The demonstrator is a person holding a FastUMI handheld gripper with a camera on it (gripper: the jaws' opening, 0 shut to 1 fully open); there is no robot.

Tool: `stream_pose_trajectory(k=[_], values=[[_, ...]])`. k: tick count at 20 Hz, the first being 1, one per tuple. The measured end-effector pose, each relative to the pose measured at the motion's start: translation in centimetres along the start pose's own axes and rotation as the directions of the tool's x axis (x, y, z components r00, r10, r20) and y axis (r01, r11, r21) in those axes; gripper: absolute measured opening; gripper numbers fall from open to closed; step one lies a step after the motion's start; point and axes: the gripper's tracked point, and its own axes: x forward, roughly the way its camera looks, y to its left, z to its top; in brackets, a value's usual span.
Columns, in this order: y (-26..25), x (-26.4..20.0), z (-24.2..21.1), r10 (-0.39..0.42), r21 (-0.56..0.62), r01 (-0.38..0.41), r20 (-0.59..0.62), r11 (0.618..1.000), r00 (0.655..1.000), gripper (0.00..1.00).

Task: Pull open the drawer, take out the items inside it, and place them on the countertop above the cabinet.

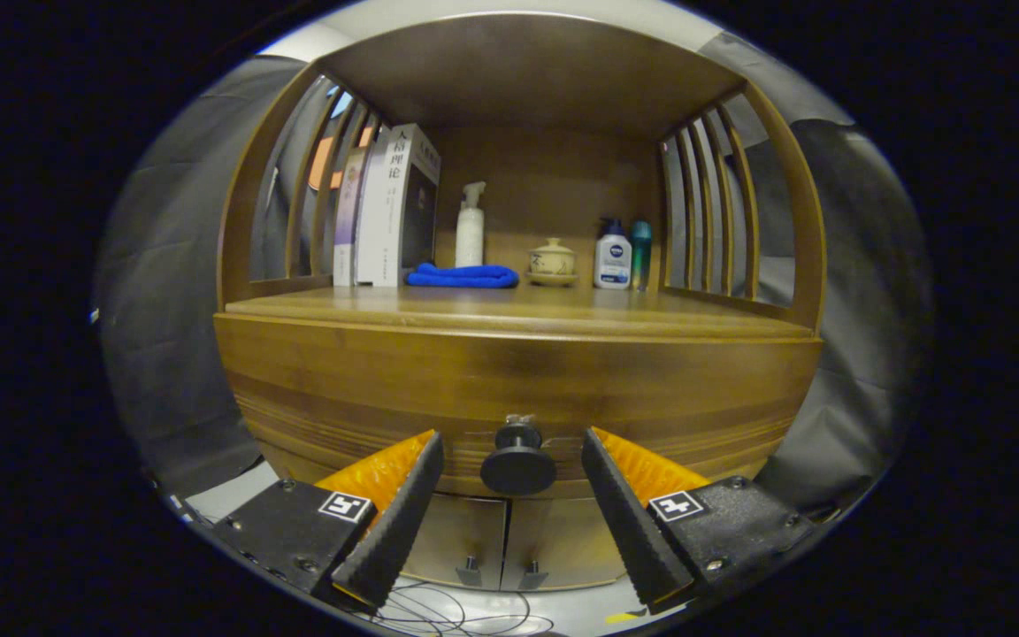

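Observation:
A wooden cabinet faces me with its drawer front [509,380] shut. A round dark knob [518,462] sticks out from the lower middle of the drawer. My gripper [514,453] is open, one finger on each side of the knob with a gap to it on both sides. The countertop [509,310] lies above the drawer, under a wooden shelf roof. The inside of the drawer is hidden.
On the countertop's back stand books [390,208], a white spray bottle [471,228], a folded blue cloth [463,276], a small lidded cup [553,261], a lotion bottle [613,257] and a teal bottle [641,252]. Slatted wooden sides flank it. Below the drawer are two cabinet doors [501,540]; cables [448,610] lie on the floor.

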Motion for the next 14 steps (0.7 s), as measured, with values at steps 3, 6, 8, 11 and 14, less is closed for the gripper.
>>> stream_pose_trajectory(k=[3,6,8,11,14], values=[[-0.2,0.8,-0.5,0.002,0.017,-0.001,-0.011,1.0,1.0,0.84],[-0.4,1.6,-0.6,-0.023,0.042,0.024,-0.012,0.999,1.0,0.68],[-0.3,1.4,-0.7,-0.017,0.033,0.018,-0.015,0.999,1.0,0.57],[-0.1,1.5,-0.9,-0.013,0.036,0.013,-0.021,0.999,1.0,0.46],[-0.1,1.5,-0.8,-0.002,0.026,0.003,-0.02,1.0,1.0,0.43]])
